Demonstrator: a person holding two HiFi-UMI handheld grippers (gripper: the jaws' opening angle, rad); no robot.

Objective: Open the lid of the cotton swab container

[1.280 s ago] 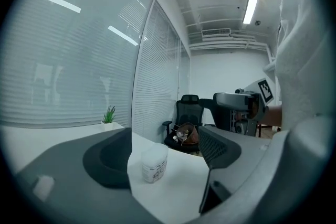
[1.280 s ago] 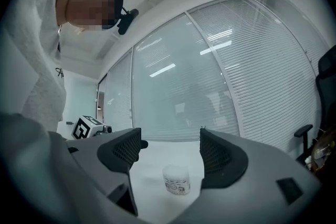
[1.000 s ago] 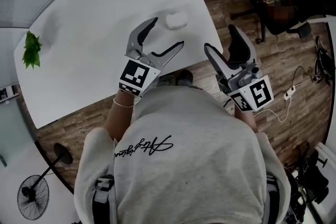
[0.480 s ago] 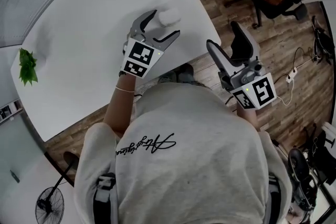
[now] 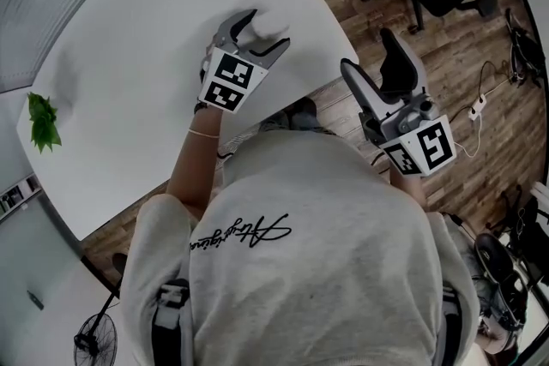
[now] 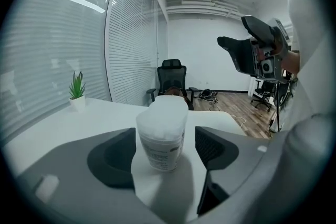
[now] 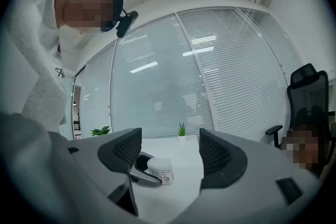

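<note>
Left gripper astride the cotton swab container, right gripper empty off the table's edge.

In the head view the white container nearly melts into the white table, and the left jaws cover its lower half. The seam of its lid cannot be made out in any view, and the person's grey sweatshirt hides the table's near edge. A leafy plant stands well apart at the far left, and a black office chair sits beyond the table. The container stands upright on the table between the left jaws, which have just been closing but do not clamp it: a gap shows at the right-hand pad. The right gripper hangs over the wooden floor, jaws wide, well apart from the container.
</note>
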